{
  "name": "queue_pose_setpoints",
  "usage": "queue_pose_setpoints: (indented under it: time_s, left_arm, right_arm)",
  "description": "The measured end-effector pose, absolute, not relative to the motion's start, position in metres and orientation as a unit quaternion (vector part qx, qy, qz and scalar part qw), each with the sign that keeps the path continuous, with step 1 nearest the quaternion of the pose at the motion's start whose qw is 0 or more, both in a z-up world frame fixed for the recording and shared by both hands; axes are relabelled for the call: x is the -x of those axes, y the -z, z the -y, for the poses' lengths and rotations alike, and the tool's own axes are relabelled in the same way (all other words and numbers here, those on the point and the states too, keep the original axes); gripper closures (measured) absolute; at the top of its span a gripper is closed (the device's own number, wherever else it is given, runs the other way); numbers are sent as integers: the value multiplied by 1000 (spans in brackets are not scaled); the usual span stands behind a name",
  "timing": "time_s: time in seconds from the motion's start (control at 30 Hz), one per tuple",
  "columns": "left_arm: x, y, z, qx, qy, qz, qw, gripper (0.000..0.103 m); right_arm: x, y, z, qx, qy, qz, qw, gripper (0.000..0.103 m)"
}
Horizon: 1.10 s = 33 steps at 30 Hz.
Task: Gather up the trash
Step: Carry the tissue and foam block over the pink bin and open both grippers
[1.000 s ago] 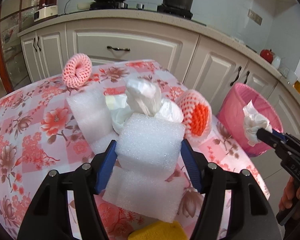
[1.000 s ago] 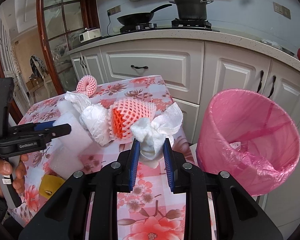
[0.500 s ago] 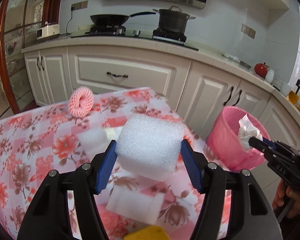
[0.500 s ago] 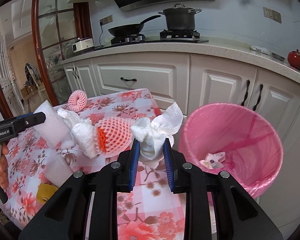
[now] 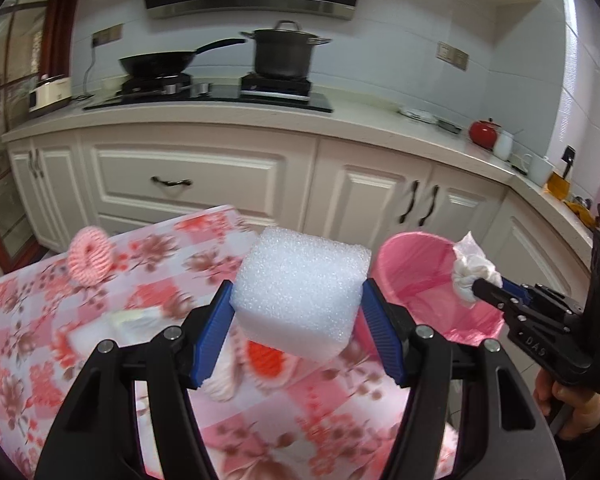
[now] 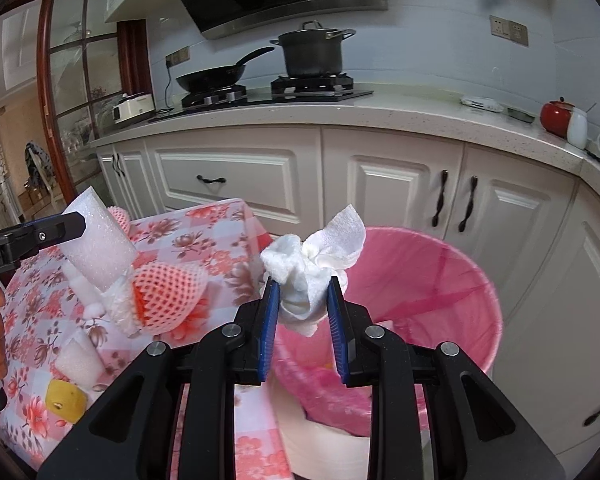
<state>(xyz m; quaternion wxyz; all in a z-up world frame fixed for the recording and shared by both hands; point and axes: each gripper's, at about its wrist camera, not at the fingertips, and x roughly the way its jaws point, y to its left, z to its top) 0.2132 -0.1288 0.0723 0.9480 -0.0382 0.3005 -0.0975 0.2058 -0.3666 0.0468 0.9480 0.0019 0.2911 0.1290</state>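
Observation:
My left gripper (image 5: pixel 296 300) is shut on a white foam block (image 5: pixel 300 284) and holds it up over the floral table (image 5: pixel 40 320); the block also shows at the left of the right wrist view (image 6: pixel 100 248). My right gripper (image 6: pixel 302 300) is shut on a crumpled white tissue (image 6: pixel 312 264) and holds it over the near rim of the pink-lined trash bin (image 6: pixel 440 280). From the left wrist view the tissue (image 5: pixel 472 268) hangs over the bin (image 5: pixel 420 280).
On the table lie an orange-and-white foam fruit net (image 6: pixel 168 288), a pink net ring (image 5: pixel 90 258), a smaller white foam piece (image 6: pixel 78 356) and a yellow sponge (image 6: pixel 66 400). White kitchen cabinets (image 6: pixel 380 192) stand behind the table and bin.
Both grippers rose and moved right toward the bin. The foam block is lifted off the table pile; the tissue moved from above the table edge to above the bin's rim.

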Motion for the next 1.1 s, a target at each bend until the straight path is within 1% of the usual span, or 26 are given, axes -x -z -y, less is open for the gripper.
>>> queue_pose_setpoints:
  time_s: [0.3, 0.6, 0.83, 0.93, 0.97, 1.03, 1.07, 1.1]
  left_arm:
    - [-245, -75, 188, 24, 138, -308, 941, 41]
    - [-271, -69, 241, 32, 176, -322, 930, 41]
    - [-283, -59, 268, 33, 193, -338, 920, 41]
    - [-287, -54, 273, 40, 201, -345, 916, 40]
    - [-288, -53, 274, 42, 203, -346, 915, 40]
    - [-290, -51, 276, 45, 205, -351, 913, 39]
    - [-291, -50, 276, 49, 206, -352, 912, 37]
    - [-293, -49, 276, 53, 207, -353, 911, 35]
  right_arm:
    - [-221, -44, 412, -14, -100, -292, 951, 78]
    - [-232, -34, 446, -33, -86, -296, 951, 78]
    - [-237, -29, 458, -39, -81, -296, 951, 78]
    - [-238, -27, 461, -39, -74, -299, 951, 76]
    - [-238, -27, 461, -40, -73, -300, 950, 75]
    - [-237, -26, 464, -42, -68, -300, 951, 67]
    - [-237, -25, 466, -43, -64, -300, 951, 54]
    - [-236, -25, 467, -45, -61, -299, 951, 46]
